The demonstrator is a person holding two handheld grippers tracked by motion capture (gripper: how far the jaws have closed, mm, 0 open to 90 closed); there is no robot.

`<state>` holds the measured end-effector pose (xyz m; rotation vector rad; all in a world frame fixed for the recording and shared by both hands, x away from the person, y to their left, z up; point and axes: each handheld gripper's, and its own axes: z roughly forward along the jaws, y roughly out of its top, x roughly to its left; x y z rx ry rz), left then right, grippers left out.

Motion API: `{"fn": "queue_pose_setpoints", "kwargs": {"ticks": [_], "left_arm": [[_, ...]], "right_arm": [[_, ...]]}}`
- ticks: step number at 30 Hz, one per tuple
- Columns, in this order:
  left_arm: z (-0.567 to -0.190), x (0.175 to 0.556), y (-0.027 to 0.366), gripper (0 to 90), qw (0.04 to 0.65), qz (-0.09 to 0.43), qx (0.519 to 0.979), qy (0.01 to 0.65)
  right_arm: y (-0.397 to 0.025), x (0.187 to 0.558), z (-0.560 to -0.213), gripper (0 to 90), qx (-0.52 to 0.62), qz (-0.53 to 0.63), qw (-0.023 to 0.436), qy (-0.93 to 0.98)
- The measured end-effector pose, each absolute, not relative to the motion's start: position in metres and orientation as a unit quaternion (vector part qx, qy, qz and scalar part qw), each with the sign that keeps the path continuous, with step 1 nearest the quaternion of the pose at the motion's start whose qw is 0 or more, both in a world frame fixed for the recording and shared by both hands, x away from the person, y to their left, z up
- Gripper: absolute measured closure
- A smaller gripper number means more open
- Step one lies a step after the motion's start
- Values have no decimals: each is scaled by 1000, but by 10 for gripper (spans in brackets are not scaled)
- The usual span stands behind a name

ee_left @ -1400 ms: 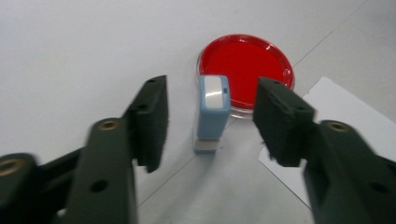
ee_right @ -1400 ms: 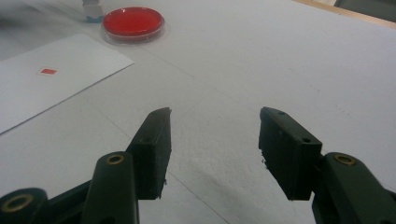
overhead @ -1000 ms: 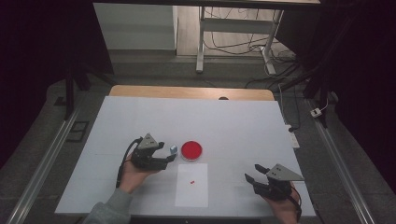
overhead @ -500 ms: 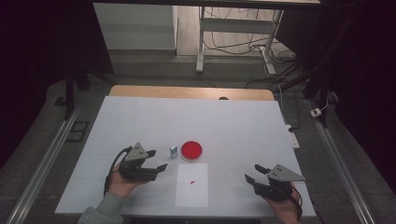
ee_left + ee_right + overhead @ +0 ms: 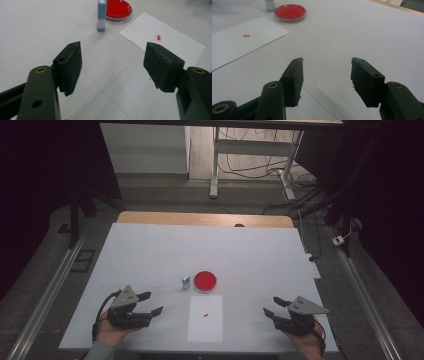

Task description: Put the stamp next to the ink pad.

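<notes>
A round red dish [image 5: 205, 281] [image 5: 118, 9] [image 5: 290, 12] sits mid-table. Just left of it stands a small blue and white stamp block [image 5: 186, 281] [image 5: 101, 15] [image 5: 270, 5]. In front of both lies a white sheet of paper [image 5: 205, 322] [image 5: 175, 42] [image 5: 234, 42] bearing a small red mark [image 5: 206, 314] [image 5: 159, 38] [image 5: 246, 36]. My left gripper [image 5: 150, 303] [image 5: 112, 66] rests open at the front left, well short of the block, with nothing between its jaws. At the front right my right gripper [image 5: 272, 306] [image 5: 325, 78] is open too and holds nothing.
The white table top [image 5: 150, 250] reaches to a wooden strip [image 5: 200, 219] at its far edge. Metal rails [image 5: 45, 295] run along both sides. A power strip [image 5: 314, 268] lies off the right edge, and cables trail on the floor beyond.
My left gripper has let go of the stamp block beside the dish and drawn back toward the front left. The right gripper has stayed put.
</notes>
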<state>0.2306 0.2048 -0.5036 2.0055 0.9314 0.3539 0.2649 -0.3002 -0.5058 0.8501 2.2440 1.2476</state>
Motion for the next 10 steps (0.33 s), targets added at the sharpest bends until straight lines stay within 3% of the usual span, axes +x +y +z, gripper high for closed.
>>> {"fn": "queue_pose_setpoints", "kwargs": {"ticks": [10], "left_arm": [[-505,229,207,315,436,138,805,377]], "right_arm": [[-300,266,-506,426,301,448,218,813]]}}
